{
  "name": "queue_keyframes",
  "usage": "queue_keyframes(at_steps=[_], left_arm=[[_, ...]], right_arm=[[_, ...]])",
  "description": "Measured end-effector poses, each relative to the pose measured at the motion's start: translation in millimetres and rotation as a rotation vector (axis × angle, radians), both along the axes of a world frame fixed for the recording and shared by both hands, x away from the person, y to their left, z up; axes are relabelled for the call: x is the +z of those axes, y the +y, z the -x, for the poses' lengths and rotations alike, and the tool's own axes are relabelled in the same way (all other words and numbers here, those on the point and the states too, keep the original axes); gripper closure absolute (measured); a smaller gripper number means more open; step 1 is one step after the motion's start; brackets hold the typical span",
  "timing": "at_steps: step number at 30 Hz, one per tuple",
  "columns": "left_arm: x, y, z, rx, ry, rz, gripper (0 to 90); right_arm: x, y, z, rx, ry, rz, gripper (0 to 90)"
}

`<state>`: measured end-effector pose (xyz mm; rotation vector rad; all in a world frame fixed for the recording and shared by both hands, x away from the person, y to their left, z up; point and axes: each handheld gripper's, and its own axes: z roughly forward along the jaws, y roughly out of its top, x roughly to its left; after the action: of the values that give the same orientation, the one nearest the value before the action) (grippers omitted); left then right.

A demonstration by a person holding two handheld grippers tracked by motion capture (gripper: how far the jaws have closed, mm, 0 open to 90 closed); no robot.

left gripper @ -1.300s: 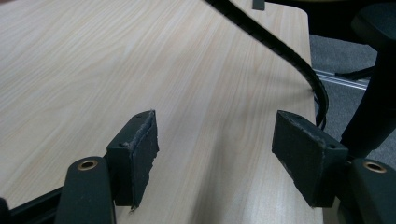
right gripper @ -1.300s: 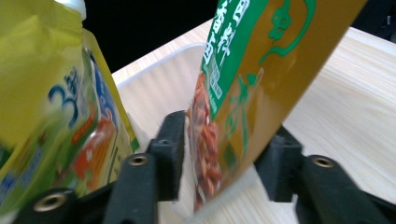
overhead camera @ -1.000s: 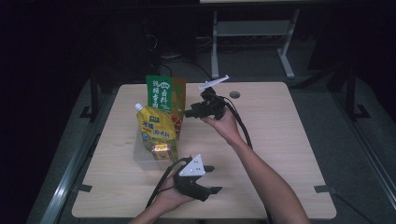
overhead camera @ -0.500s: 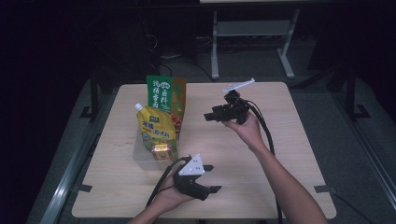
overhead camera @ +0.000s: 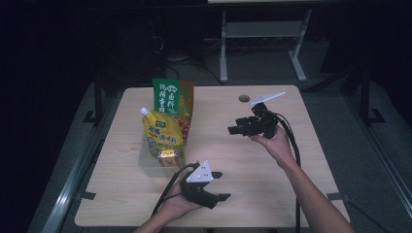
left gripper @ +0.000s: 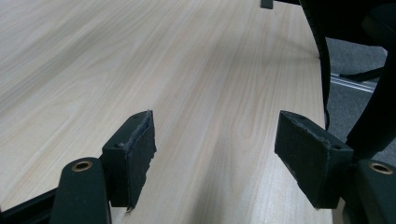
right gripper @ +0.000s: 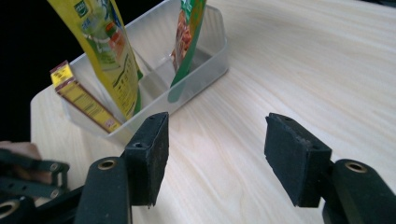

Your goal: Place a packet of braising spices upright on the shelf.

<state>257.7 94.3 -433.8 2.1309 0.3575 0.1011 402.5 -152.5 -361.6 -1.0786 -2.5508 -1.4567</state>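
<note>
Clear plastic bin [overhead camera: 148, 164] sitting left of the table's middle, already holding the yellow spout pouch [overhead camera: 163, 135], the green packet [overhead camera: 171, 99] upright behind it and a small yellow-brown box [overhead camera: 168, 156] at the near end; judging the packing done or nearly so. Right gripper [overhead camera: 234, 130] hovering well right of the bin, jaws just opening and spread on nothing; left gripper [overhead camera: 221, 185] resting near the front edge, jaws wide and bare; leaving broad open tabletop [overhead camera: 233, 160] on the right.
</note>
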Motion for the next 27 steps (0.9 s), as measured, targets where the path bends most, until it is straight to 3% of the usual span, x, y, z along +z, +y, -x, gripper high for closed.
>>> queue_keyframes(at_steps=[5,11,14,16,22,27], left_arm=[[-0.9,-1.0,0.3,-0.001,0.003,-0.002,28.1],[-0.9,0.6,-0.7,0.0,0.0,-0.01,28.0],[-0.8,0.9,-0.8,0.001,0.0,-0.007,28.0],[-0.7,0.9,-1.4,0.0,-0.004,-0.01,27.7],[-0.8,1.3,-1.3,-0.005,-0.007,-0.027,27.7],[-2.9,-0.3,0.0,0.003,0.003,-0.009,27.7]], right_arm=[[-3.7,-14.1,5.5,0.012,0.037,-0.003,37.3],[-8.8,-27.7,16.1,-0.001,0.047,-0.003,36.6],[-12.8,-33.9,22.3,-0.008,0.032,-0.013,37.3],[-16.9,-38.1,25.7,-0.008,0.058,-0.011,36.2],[-28.5,-51.4,36.5,-0.029,0.07,-0.011,36.1],[-35.6,-64.2,48.8,-0.051,0.08,-0.021,35.5]])
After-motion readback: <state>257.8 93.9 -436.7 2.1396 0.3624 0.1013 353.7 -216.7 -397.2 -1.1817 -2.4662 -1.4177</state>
